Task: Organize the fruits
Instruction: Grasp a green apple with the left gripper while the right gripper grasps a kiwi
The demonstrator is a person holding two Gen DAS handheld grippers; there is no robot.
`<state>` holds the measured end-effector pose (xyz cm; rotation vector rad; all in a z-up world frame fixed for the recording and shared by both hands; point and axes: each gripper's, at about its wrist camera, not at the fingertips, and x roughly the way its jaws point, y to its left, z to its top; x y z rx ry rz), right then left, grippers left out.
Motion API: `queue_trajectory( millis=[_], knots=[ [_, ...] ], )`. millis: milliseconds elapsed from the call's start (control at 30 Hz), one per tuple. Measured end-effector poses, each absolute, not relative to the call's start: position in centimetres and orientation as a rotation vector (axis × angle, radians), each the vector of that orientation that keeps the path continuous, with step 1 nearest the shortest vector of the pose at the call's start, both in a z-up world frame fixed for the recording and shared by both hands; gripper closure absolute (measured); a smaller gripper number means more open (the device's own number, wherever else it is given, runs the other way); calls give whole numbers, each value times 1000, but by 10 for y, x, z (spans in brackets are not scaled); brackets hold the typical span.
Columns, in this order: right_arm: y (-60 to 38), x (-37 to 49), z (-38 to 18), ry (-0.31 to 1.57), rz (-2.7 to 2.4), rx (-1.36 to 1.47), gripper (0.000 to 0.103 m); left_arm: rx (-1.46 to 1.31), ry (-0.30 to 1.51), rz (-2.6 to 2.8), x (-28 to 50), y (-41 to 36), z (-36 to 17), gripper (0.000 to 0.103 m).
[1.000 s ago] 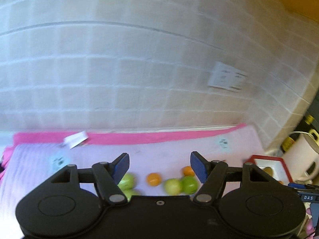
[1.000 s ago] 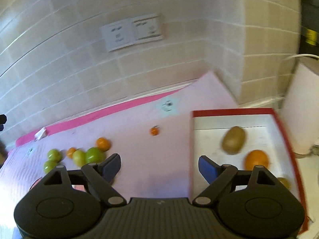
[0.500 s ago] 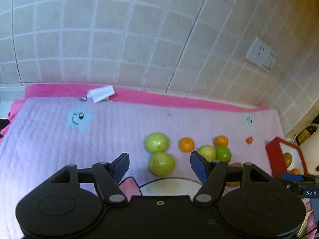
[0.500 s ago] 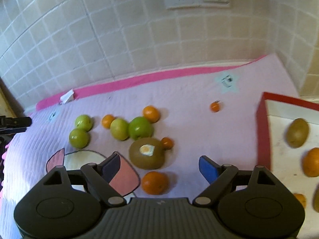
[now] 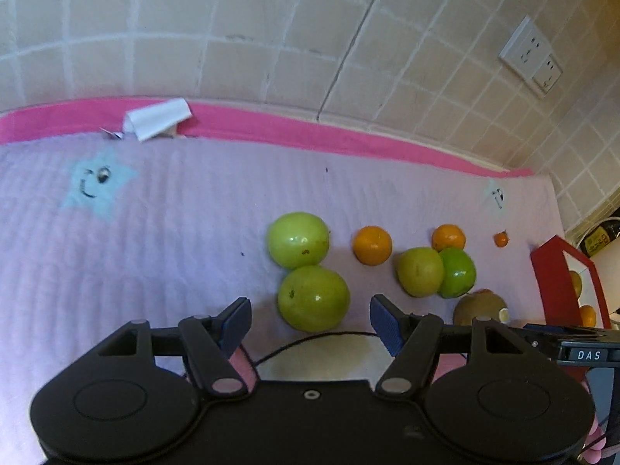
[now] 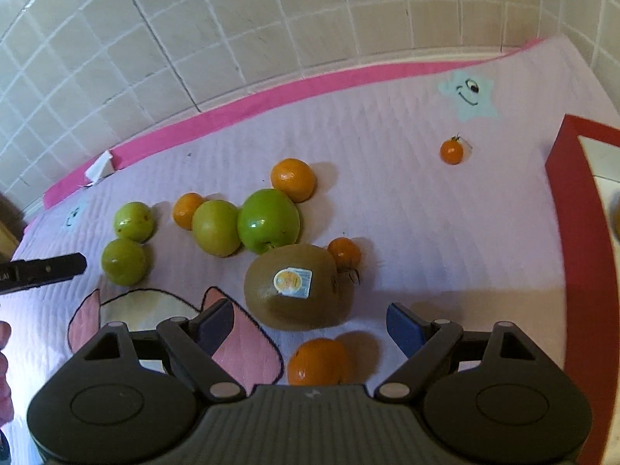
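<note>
Loose fruit lies on a lilac quilted mat [image 5: 193,232]. My left gripper [image 5: 310,323] is open, just above and in front of a green apple [image 5: 313,297]; a second green apple [image 5: 298,239] sits behind it. My right gripper [image 6: 310,323] is open, close over a brown kiwi with a sticker [image 6: 298,286] and an orange [image 6: 317,362] near the jaws. A bright green apple [image 6: 268,220], a yellow-green apple [image 6: 215,227] and small oranges [image 6: 292,179] lie beyond. The red-rimmed tray [image 6: 577,209] is at the right.
A tiled wall [image 5: 271,38] with a socket [image 5: 531,58] backs the mat's pink border [image 5: 310,131]. A small tomato [image 6: 452,151] lies alone near the tray. A white paper scrap [image 5: 157,118] sits at the back edge. The tray holds fruit [image 5: 587,314].
Both grippers tilted down and moved closer to the mat. The left one closed in on the green apples; the right one swung left from the tray to the kiwi.
</note>
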<state>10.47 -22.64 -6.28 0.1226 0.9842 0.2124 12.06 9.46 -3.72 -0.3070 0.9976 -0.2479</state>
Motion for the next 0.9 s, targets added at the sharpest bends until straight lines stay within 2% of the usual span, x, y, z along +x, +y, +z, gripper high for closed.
queue_trajectory(
  millis=[767, 833, 900],
  knots=[
    [-197, 139, -90, 1021, 202, 96, 15, -218, 1037, -260, 145, 61, -72, 22],
    [-196, 138, -90, 1014, 203, 84, 19, -203, 1034, -256, 145, 59, -71, 26],
    [-194, 137, -88, 1008, 204, 61, 34, -175, 1028, -235, 143, 57, -70, 37]
  ],
)
